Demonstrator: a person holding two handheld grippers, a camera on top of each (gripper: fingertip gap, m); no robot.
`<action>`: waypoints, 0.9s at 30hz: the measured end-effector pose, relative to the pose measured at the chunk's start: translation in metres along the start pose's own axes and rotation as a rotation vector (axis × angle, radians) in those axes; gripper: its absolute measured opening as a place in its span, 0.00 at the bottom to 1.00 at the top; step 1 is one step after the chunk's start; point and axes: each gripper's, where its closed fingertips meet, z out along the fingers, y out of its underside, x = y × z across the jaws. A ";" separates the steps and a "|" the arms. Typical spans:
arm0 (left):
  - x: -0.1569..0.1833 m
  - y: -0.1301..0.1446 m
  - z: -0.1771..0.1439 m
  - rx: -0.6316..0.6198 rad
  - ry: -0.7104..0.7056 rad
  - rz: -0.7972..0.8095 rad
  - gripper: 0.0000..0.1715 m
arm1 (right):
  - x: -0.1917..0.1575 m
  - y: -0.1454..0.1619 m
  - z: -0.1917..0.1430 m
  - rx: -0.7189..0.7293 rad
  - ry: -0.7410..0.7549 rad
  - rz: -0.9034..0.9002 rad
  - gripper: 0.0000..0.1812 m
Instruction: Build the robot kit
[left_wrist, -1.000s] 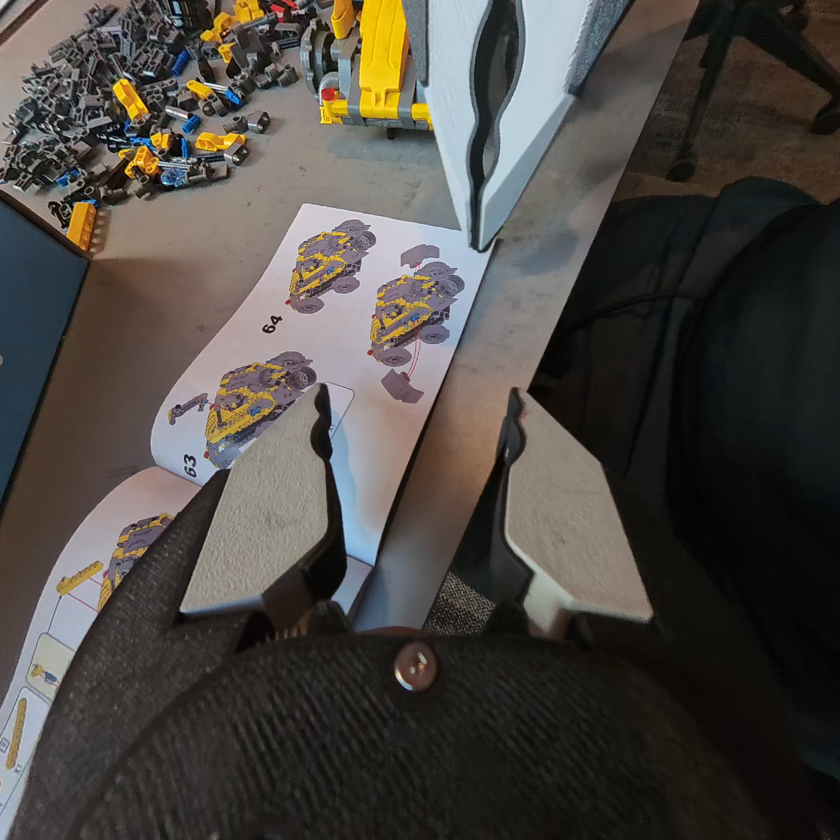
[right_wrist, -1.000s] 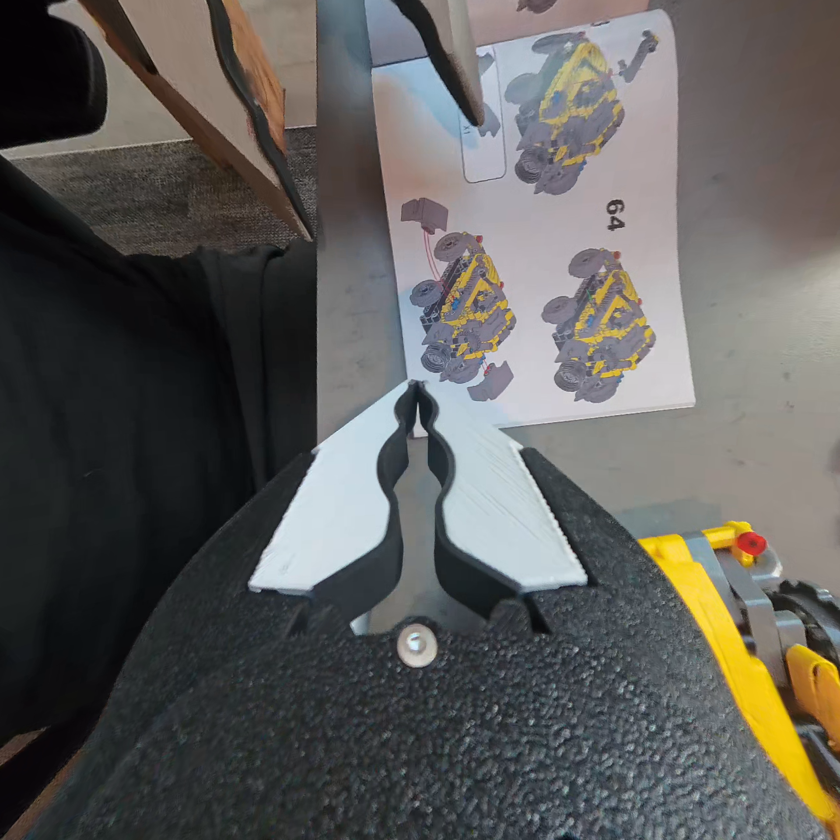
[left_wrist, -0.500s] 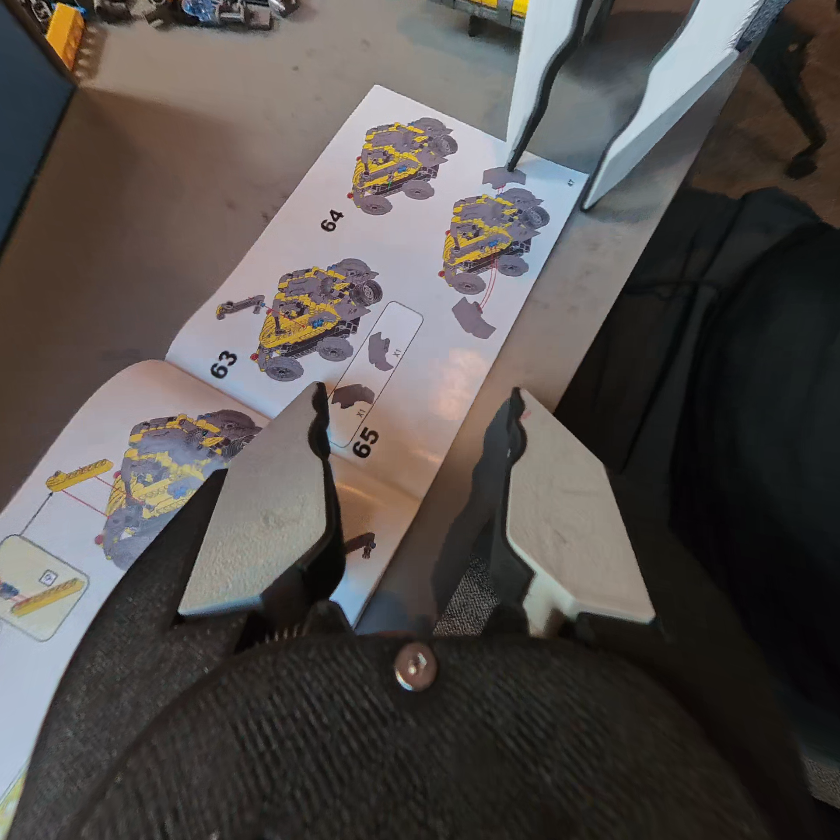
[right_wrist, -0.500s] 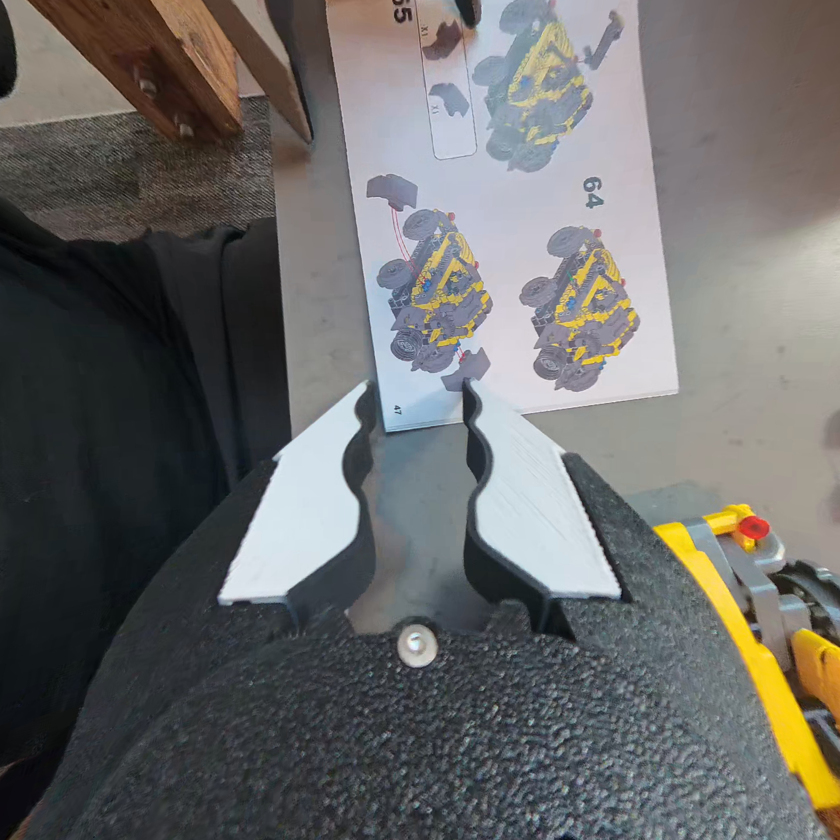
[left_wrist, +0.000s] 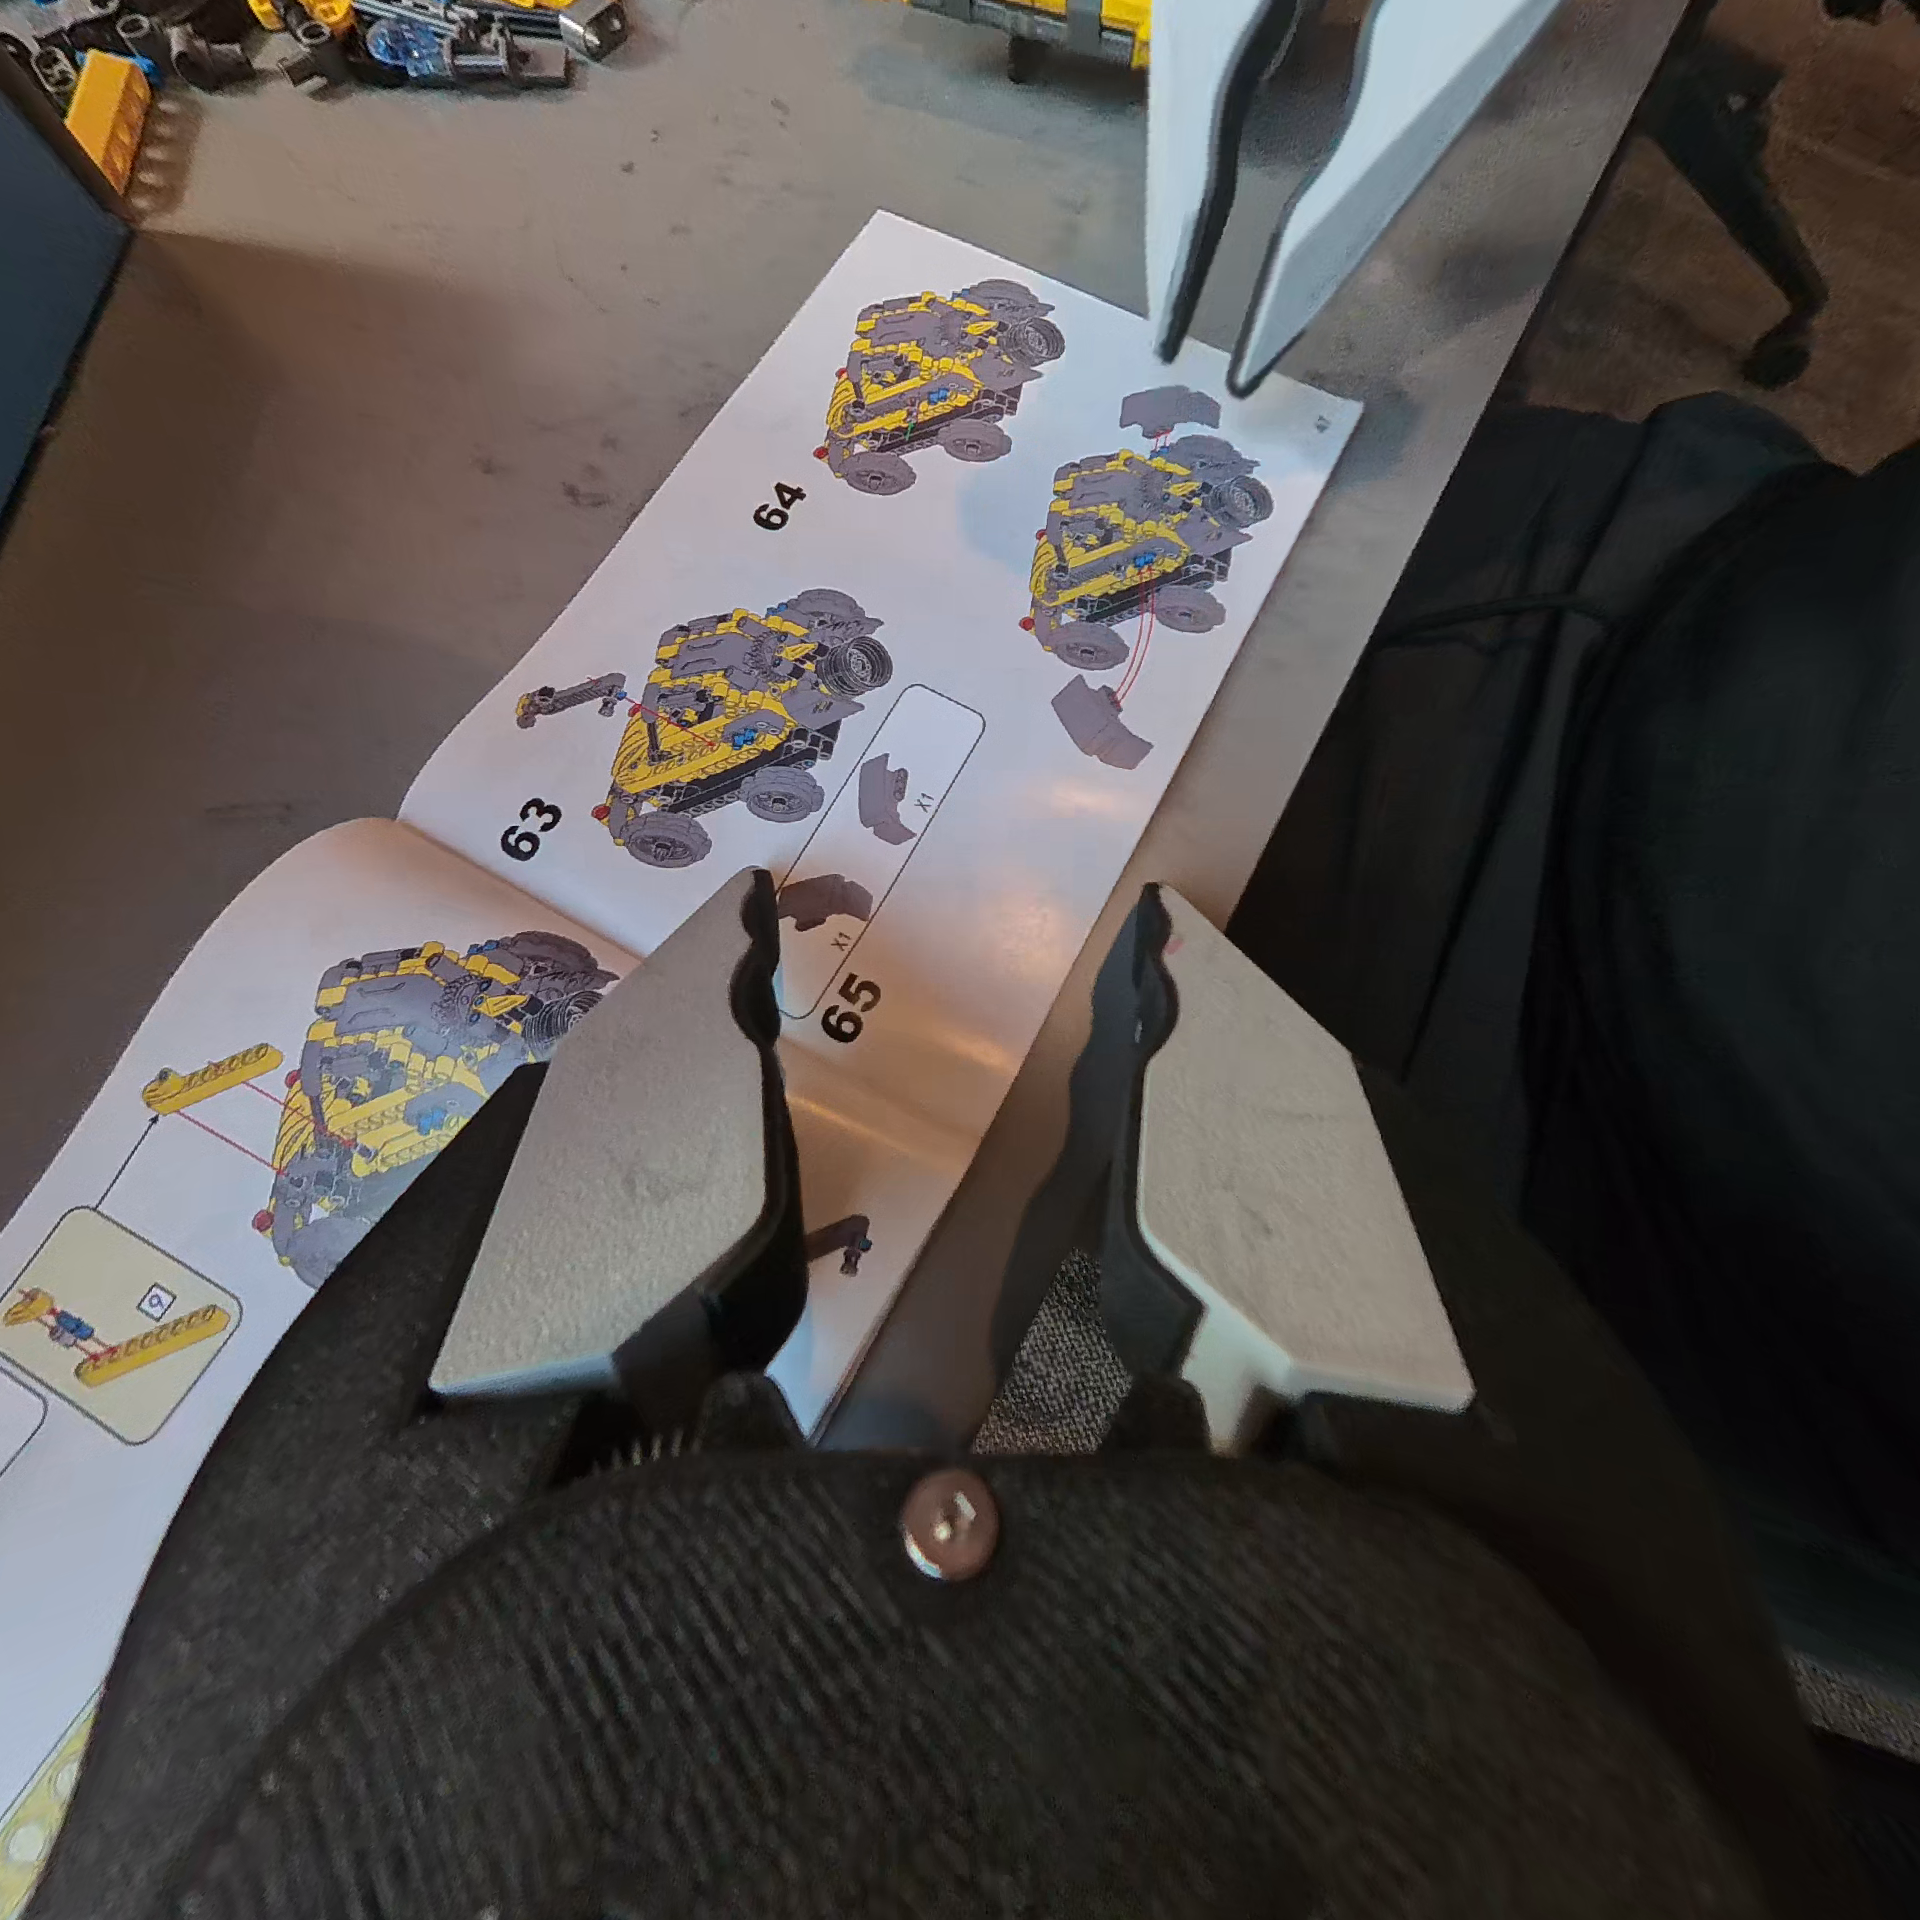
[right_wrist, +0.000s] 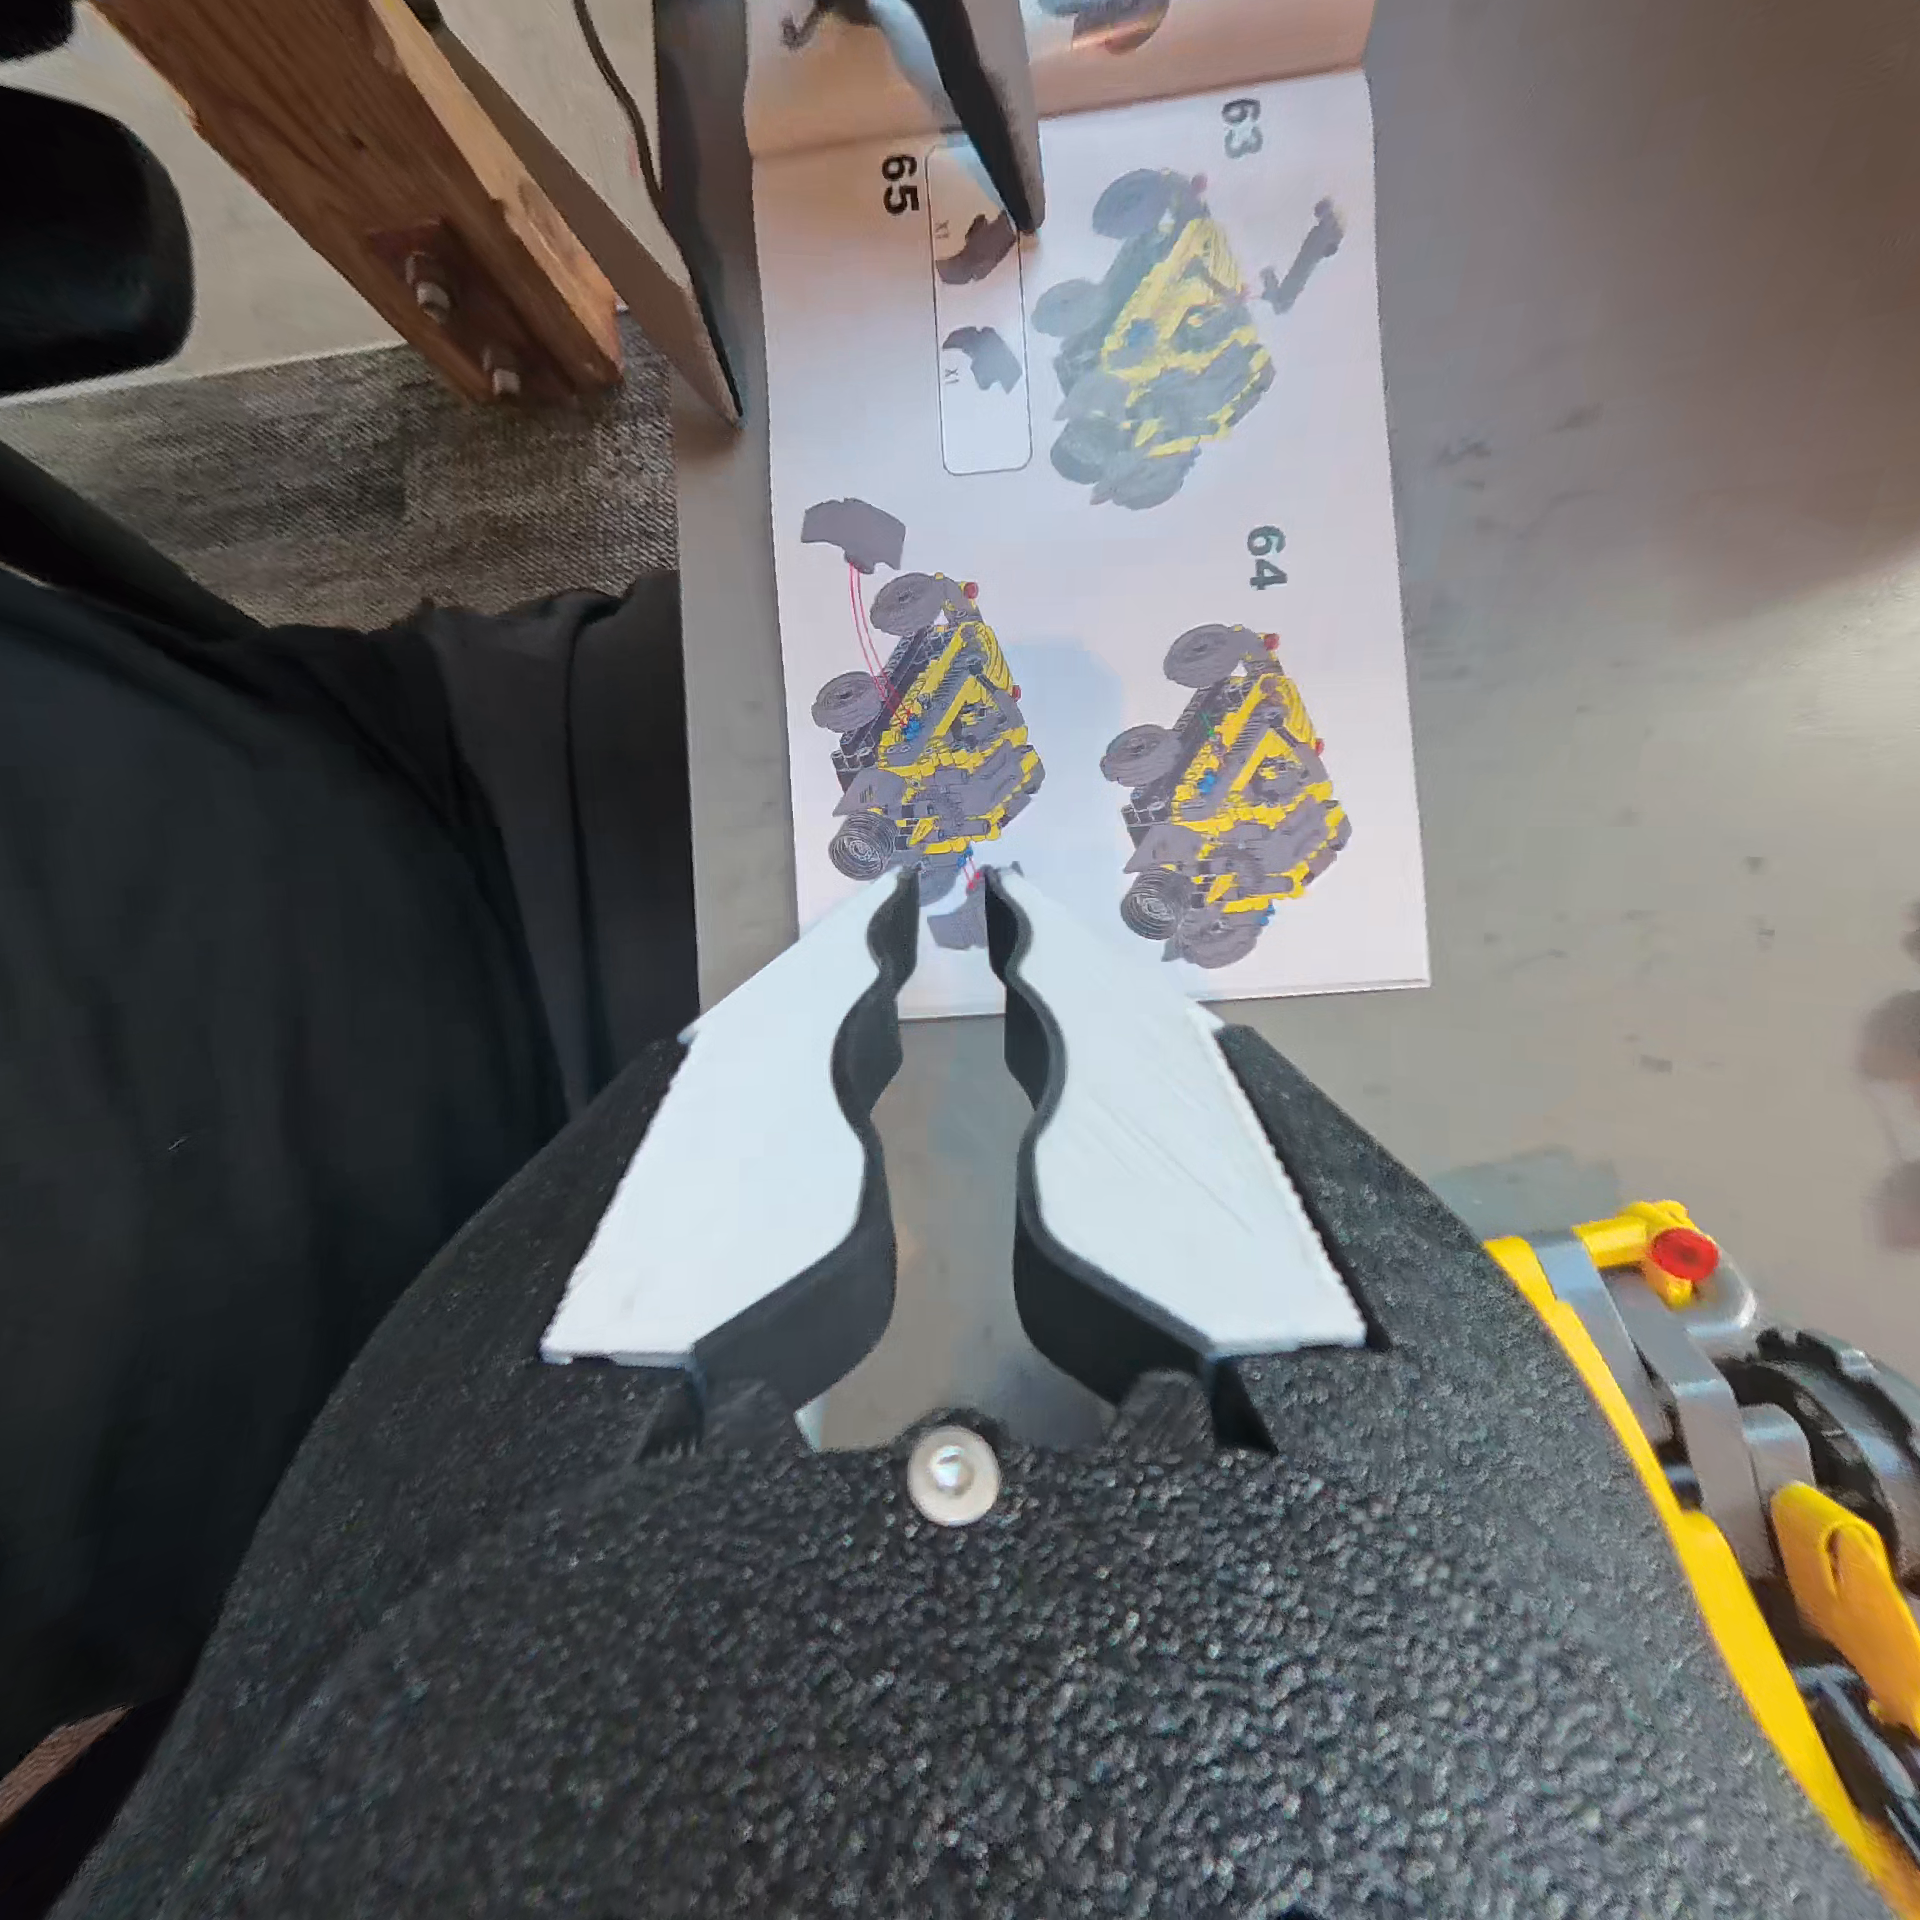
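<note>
The left gripper (left_wrist: 951, 899) had its fingers spread wide and empty, hanging over the near edge of the open booklet (left_wrist: 966, 582), one finger above the page and the other past the tabletop (left_wrist: 343, 436) edge. The right gripper (right_wrist: 951, 883) had its fingers narrow, just a slim gap and nothing in it, tips right over the page's far corner; couldn't tell if they touched the paper. Honestly the risk looked like the booklet itself: it sat right along the tabletop edge, so a clumsy nudge could probably slide it off onto the lap below, and a pinch at that corner could crease the page. The yellow model (right_wrist: 1704, 1455) sat close beside the right gripper, so little room there. Loose parts (left_wrist: 343, 47) lay further back, with bare tabletop between.
</note>
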 end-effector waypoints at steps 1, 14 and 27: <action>0.000 0.000 0.000 0.003 0.002 0.000 0.38 | -0.001 0.002 -0.002 -0.011 -0.009 0.004 0.07; 0.002 0.000 0.001 0.003 -0.017 0.009 0.40 | -0.007 0.013 0.011 -0.080 0.046 -0.121 0.00; 0.006 -0.001 0.002 0.003 -0.010 0.021 0.40 | -0.011 -0.008 0.020 0.009 -0.002 -0.054 0.00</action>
